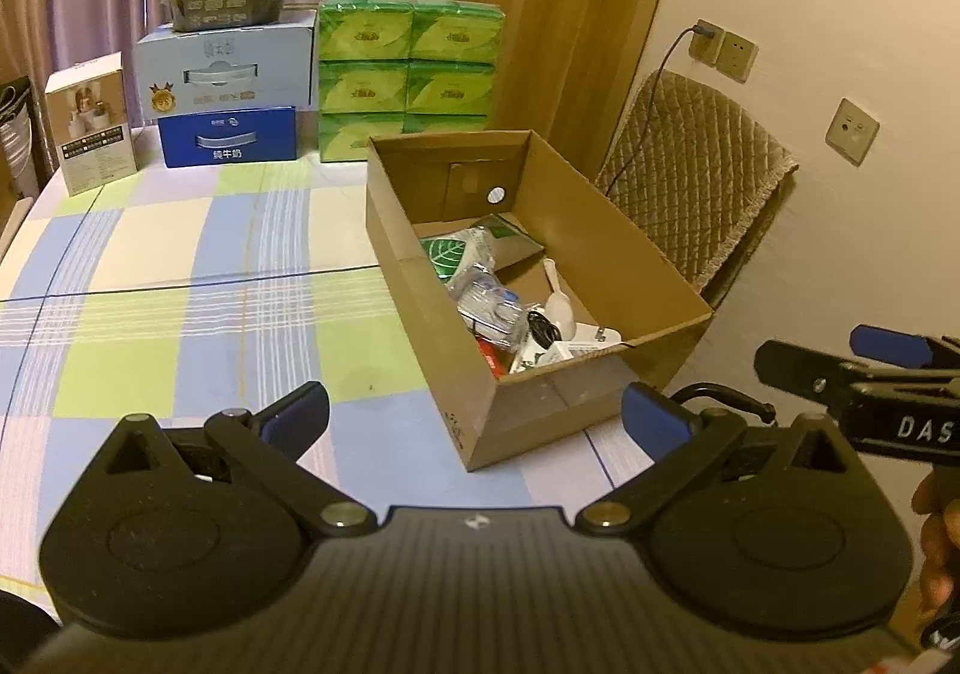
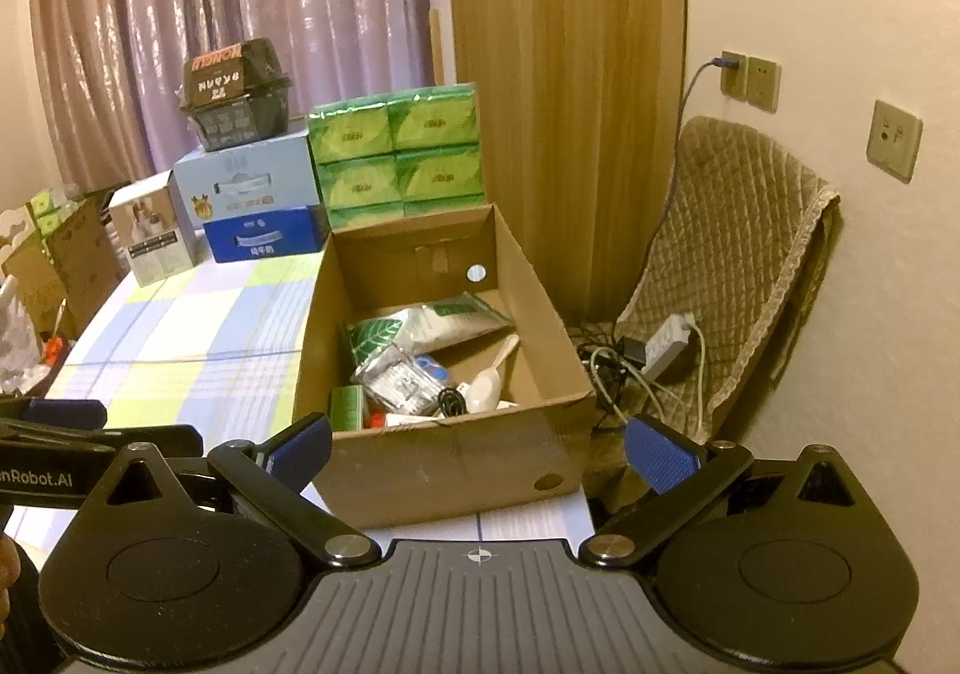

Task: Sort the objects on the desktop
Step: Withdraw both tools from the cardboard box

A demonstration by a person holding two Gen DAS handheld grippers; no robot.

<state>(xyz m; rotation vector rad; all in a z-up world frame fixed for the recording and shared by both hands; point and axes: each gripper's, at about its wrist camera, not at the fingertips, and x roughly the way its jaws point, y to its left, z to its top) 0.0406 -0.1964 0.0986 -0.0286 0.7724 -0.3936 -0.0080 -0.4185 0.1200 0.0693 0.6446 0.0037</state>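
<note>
So the cardboard box (image 1: 522,278) sits on the table (image 1: 180,314) at its right edge, small stuff piled inside. Behind it there's a stack of tissue packs (image 1: 408,74), left of those some stacked cartons (image 1: 228,92). Right of the box, a chair (image 1: 696,182) by the wall.

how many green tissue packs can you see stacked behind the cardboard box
6: green tissue packs stand two wide and three high behind the cardboard box. The bottom pair is partly hidden by its rim; more may sit behind the stack.
</note>
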